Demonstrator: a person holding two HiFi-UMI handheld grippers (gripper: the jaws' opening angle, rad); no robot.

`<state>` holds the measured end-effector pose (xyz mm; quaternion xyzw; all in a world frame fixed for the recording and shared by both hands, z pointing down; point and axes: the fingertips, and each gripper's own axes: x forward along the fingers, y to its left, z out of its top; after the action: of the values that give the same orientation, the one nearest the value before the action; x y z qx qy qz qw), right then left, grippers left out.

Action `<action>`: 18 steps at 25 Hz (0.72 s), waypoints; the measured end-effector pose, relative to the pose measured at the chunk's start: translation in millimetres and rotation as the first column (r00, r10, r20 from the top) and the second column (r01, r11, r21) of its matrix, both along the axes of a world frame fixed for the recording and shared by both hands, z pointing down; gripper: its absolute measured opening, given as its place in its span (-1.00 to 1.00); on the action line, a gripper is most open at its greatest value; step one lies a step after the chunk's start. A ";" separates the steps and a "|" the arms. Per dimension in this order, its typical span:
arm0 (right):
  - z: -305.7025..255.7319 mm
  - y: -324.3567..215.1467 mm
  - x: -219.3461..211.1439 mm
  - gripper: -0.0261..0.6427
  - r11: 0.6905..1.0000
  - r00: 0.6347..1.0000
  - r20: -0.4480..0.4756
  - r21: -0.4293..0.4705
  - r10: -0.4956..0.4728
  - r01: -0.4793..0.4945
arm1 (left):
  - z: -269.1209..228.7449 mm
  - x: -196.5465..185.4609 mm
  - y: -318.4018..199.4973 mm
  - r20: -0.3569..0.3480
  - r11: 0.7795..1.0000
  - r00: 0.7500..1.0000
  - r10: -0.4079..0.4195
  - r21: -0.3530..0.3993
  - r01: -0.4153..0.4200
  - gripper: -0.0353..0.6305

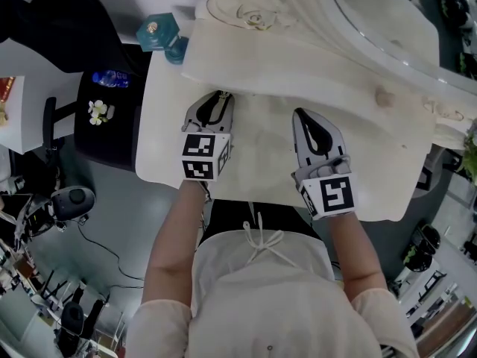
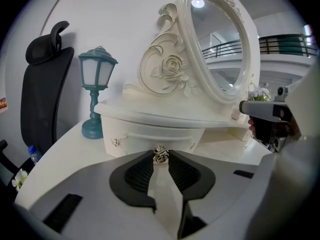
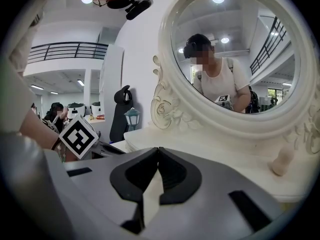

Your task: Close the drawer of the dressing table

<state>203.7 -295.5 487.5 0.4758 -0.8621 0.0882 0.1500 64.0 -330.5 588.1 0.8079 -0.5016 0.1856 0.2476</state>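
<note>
1. The left tongs (image 2: 161, 158) are clenched on the small metal rose knob (image 2: 160, 153) of the drawer (image 2: 150, 134), dead ahead at 12 o'clock in the left gripper view.
2. The drawer sits in the low cabinet under the mirror (image 2: 220, 49), at the back of the white dressing bench (image 1: 261, 151). I cannot tell how far out its front stands.
3. I judge the step in hand to be the closing push itself, with the grip made and the drawer not yet plainly flush.
4. The right tongs (image 3: 157, 150) are pressed together on nothing. In the head view they hang over the bench top at 3 o'clock from the left pair, apart from the drawer.
5. The next move calls for a straight push on the knob toward 12 o'clock, square to the drawer front so it does not jam, then letting go.
6. The drawer is the only container here. Its inside is hidden, so its contents cannot be told.
7. The teal lamp (image 2: 96, 91) stands at 10 o'clock from the knob, clear of the push.
</note>
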 end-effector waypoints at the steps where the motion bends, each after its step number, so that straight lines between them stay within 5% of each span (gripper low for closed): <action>1: -1.0 -0.7 0.9 -0.90 1.000 1.000 -0.002 0.002 0.005 -0.005 | 0.0 0.0 -2.1 -0.005 1.000 1.000 -0.002 -0.002 0.002 -0.58; 18: -28.7 0.3 14.9 -0.90 0.996 0.997 -0.014 0.051 0.076 -0.075 | -0.4 5.7 -14.5 -0.021 1.000 0.999 0.025 -0.015 -0.025 -0.56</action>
<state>218.5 -295.1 458.9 0.5125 -0.8442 0.0682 0.1414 69.7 -345.0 587.7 0.8140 -0.4875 0.1840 0.2565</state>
